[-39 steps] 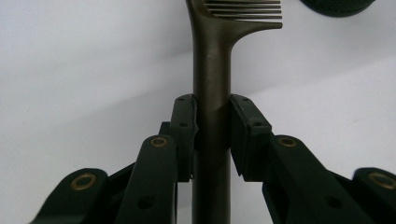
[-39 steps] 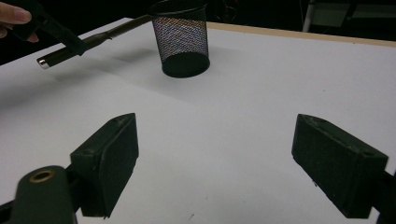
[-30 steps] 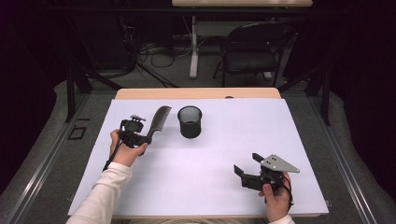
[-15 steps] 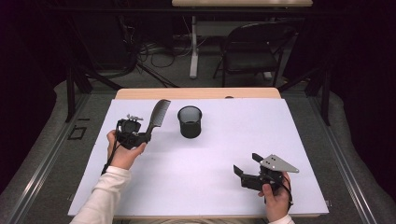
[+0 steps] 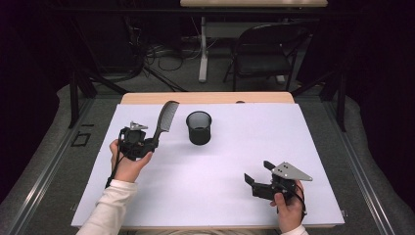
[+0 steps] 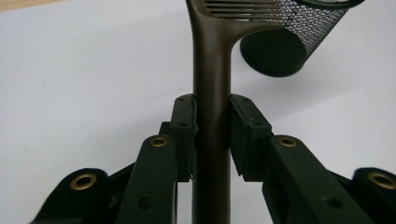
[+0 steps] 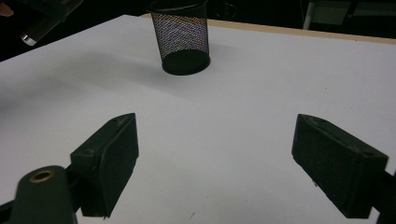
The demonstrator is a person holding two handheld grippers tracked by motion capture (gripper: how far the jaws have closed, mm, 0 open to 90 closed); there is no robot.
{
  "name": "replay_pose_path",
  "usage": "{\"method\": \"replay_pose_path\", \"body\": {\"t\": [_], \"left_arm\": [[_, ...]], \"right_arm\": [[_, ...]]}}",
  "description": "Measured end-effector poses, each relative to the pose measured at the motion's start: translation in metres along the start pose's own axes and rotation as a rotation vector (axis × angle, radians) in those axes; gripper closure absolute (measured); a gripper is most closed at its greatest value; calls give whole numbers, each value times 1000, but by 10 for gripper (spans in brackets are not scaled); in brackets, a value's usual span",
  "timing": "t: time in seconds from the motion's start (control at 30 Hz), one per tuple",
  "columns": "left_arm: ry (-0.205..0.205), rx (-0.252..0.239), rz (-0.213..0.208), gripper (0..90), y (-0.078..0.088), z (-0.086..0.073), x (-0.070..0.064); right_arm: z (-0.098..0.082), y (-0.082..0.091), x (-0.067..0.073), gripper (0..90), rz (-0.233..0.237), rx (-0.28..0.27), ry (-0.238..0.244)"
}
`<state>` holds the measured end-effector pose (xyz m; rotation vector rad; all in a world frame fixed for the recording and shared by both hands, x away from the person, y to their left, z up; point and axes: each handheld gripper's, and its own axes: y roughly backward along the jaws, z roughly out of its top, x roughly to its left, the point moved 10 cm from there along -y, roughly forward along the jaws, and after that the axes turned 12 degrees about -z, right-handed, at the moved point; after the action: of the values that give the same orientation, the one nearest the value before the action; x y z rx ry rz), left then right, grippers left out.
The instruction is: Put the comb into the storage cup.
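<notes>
My left gripper (image 5: pixel 152 142) is shut on the handle of a black comb (image 5: pixel 165 120), held above the white table cover (image 5: pixel 230 161) at the left. In the left gripper view the comb's handle (image 6: pixel 211 93) runs up between the two pads, teeth at the top, pointing toward the black mesh cup (image 6: pixel 289 44). That mesh cup (image 5: pixel 199 128) stands upright right of the comb. At the near right my right gripper (image 5: pixel 257 172) rests low, open, nothing between its pads (image 7: pixel 109 158); the cup (image 7: pixel 182 39) lies ahead of it.
The white cover lies over a wooden table whose far edge (image 5: pixel 205 98) shows. Beyond it stand a black chair (image 5: pixel 264 54), a table leg and cables on the floor. The left gripper's body (image 7: pixel 42 18) shows at the top left of the right gripper view.
My left gripper has carried the comb a little up and to the left, and the comb now stands steeper. The right gripper has stayed put.
</notes>
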<state>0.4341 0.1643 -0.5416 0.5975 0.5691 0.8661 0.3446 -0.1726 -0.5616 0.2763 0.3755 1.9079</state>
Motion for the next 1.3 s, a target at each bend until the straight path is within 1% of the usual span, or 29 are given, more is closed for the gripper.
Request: {"method": "replay_pose_path", "body": {"t": [0.13,0.2,0.27,0.4,0.43,0.6,0.9,1.03,1.3], "left_arm": [[-23,-37,4,724,4,3,-4],[-45,-54,6,724,5,4,-7],[-55,-63,7,724,6,4,-9],[-90,-92,11,724,7,5,-12],[-93,-108,14,724,8,6,-13],[-117,-145,10,724,11,8,-17],[-155,-173,8,724,10,7,-30],[-170,-187,0,724,7,6,-38],[-200,-185,-15,724,4,3,-50]], "right_arm": [[0,0,0,146,-1,-1,-1],[0,0,0,146,-1,-1,-1],[0,0,0,146,1,0,-3],[0,0,0,146,3,-1,-1],[0,0,0,146,2,-1,-2],[0,0,-1,146,0,-3,-3],[1,1,-1,146,1,-2,-3],[1,1,-1,146,1,-8,-4],[0,1,-1,145,0,2,1]]}}
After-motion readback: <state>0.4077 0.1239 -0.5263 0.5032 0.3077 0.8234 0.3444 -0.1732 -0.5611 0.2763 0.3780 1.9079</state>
